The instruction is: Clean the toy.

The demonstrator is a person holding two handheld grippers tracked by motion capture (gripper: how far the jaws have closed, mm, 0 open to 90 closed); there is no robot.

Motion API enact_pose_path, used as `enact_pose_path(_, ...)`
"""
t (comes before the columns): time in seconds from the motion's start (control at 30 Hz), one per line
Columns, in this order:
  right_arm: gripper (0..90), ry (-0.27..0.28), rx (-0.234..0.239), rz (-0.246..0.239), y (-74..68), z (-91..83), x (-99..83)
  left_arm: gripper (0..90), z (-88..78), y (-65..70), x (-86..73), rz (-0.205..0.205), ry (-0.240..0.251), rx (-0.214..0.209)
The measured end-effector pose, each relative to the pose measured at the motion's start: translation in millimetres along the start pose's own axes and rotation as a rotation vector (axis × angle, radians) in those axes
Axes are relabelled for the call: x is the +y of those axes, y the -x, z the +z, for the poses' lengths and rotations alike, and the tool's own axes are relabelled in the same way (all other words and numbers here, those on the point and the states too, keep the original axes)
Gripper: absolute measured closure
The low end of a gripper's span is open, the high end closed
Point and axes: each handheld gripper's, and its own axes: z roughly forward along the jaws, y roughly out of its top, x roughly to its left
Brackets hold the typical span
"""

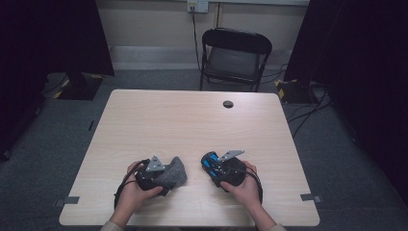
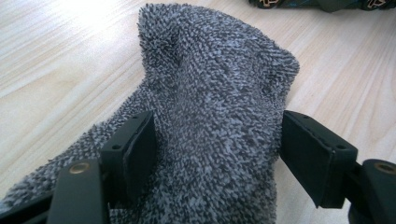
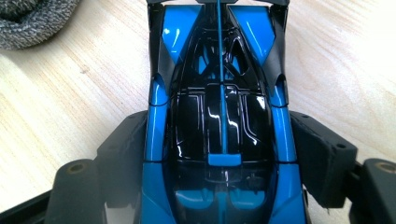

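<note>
On the near left of the wooden table [image 1: 159, 120], the left gripper [image 2: 217, 140] has both pads pressed into a grey terry sock [image 2: 219, 93] that lies bunched on the tabletop, so a clean lift calls for holding that squeeze and rising straight up, since the loose tail can drag. To its right, near the front edge, the right gripper [image 3: 219, 158] straddles a blue and black toy race car [image 3: 219, 107], jaws flush against its flanks. That glossy shell may slip, so the grip should stay centred and level.
</note>
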Motion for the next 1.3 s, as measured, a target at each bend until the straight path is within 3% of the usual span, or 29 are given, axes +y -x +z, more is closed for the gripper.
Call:
enact_pose_path(0.27, 26.3, 0.001, 0.032, 0.029, 4.5, -0.4, 1.7, 27.2, 0.4, -0.2, 0.1, 0.000, 0.002, -0.002)
enact_pose_path(0.83, 26.3, 0.006, 0.067, 0.024, 5.4, -4.7, 11.2, 23.6, -2.3, -1.6, 1.9, -0.004, 0.028, -0.005)
enact_pose_path(0.97, 26.3, 0.011, 0.070, 0.024, 6.3, -6.3, 12.8, 21.0, -6.9, -2.5, 4.2, 0.015, 0.024, 0.017)
enact_pose_path(1.17, 26.3, 0.016, 0.074, 0.029, 6.0, -6.5, 14.7, 19.7, -3.2, -1.8, 1.5, 0.029, -0.004, 0.003)
enact_pose_path(1.3, 26.3, 0.022, 0.079, 0.032, 5.3, -6.9, 16.8, 17.3, 4.5, 2.4, -0.4, 0.082, -0.034, -0.001)
